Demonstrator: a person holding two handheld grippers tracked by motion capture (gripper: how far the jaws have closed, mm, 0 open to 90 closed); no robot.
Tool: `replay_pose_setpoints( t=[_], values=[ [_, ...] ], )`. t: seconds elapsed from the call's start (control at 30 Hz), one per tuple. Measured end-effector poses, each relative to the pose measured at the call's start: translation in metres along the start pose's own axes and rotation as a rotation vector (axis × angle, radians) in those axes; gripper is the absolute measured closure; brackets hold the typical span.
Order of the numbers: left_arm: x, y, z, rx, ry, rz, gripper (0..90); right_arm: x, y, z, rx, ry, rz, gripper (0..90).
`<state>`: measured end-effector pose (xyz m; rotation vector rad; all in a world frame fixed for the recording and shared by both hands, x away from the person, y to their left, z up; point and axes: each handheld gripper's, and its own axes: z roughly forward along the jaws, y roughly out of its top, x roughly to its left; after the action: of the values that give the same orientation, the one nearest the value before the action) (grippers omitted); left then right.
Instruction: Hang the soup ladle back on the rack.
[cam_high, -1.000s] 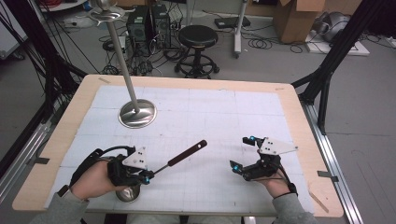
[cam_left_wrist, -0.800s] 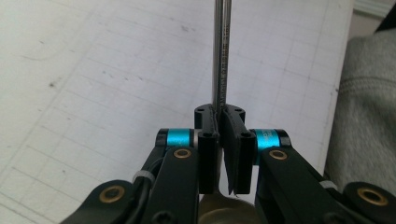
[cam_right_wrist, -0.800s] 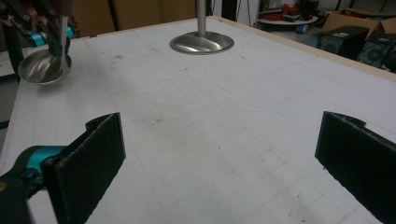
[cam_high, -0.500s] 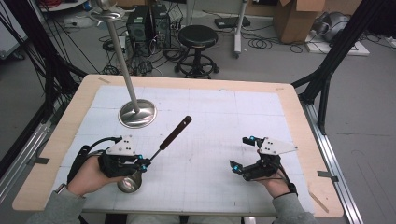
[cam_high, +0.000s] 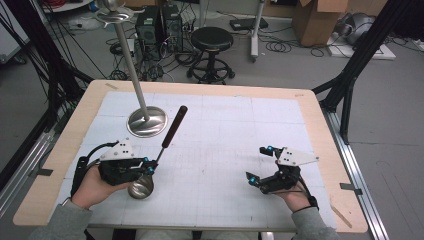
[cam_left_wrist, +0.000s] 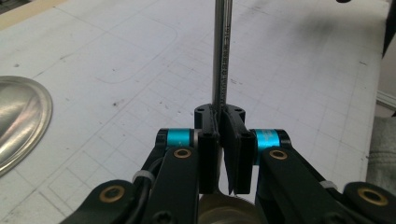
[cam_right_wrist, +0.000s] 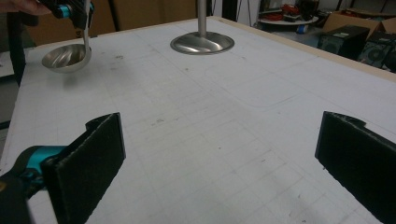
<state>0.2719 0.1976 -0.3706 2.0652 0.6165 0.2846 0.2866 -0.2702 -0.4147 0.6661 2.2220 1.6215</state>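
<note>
Between the left gripper's (cam_high: 150, 167) fingers (cam_left_wrist: 209, 140), a ladle (cam_high: 159, 155) — clamped tight on the thin steel shaft, pads pressed together around it. Just behind and below the fingers, the ladle's shiny bowl (cam_high: 140, 187), close over the bench (cam_high: 225, 145), whether touching it or not cannot be told. Ahead of the fingers, running up and away, the rest of the shaft and then the black handle (cam_high: 175, 125), its far end near the round base of a metal stand (cam_high: 146, 121). Off to one side of the fingers in the left gripper view, the edge of that same polished base (cam_left_wrist: 21, 121), well clear of the shaft. Held from beneath by the left hand (cam_high: 92, 185), grey sleeve at the bench's near edge.

Well apart from the ladle, across the white gridded mat, the right gripper (cam_high: 258, 164) — fingers (cam_right_wrist: 88, 163) spread wide, nothing between them but bare mat (plain in the right gripper view). Far beyond those open fingers, to their left, the ladle's bowl (cam_right_wrist: 65, 57) hanging under the other gripper; straight ahead, the stand's base (cam_right_wrist: 201, 43) with its pole rising out of frame. Right hand (cam_high: 295, 192) low at the near edge.
</note>
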Motion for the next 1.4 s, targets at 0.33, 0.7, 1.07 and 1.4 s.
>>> replay_pose_setpoints(
  t=[0.33, 0.7, 1.07, 1.4],
  values=[
    [0.013, -0.005, -0.011, -0.114, 0.04, -0.088, 84.2, 0.0, 0.0, 0.0, 0.0, 0.0, 0.0, 0.5],
    [0.023, -0.01, -0.018, -0.16, 0.086, -0.15, 84.2, 0.001, 0.0, 0.0, 0.002, 0.002, 0.004, 0.5],
    [0.027, -0.008, -0.033, -0.23, 0.148, -0.147, 84.2, 0.0, 0.0, 0.0, 0.002, -0.001, -0.003, 0.5],
    [0.034, -0.007, -0.046, -0.249, 0.212, -0.143, 84.2, 0.0, 0.0, 0.001, 0.003, -0.002, -0.009, 0.5]
  ],
)
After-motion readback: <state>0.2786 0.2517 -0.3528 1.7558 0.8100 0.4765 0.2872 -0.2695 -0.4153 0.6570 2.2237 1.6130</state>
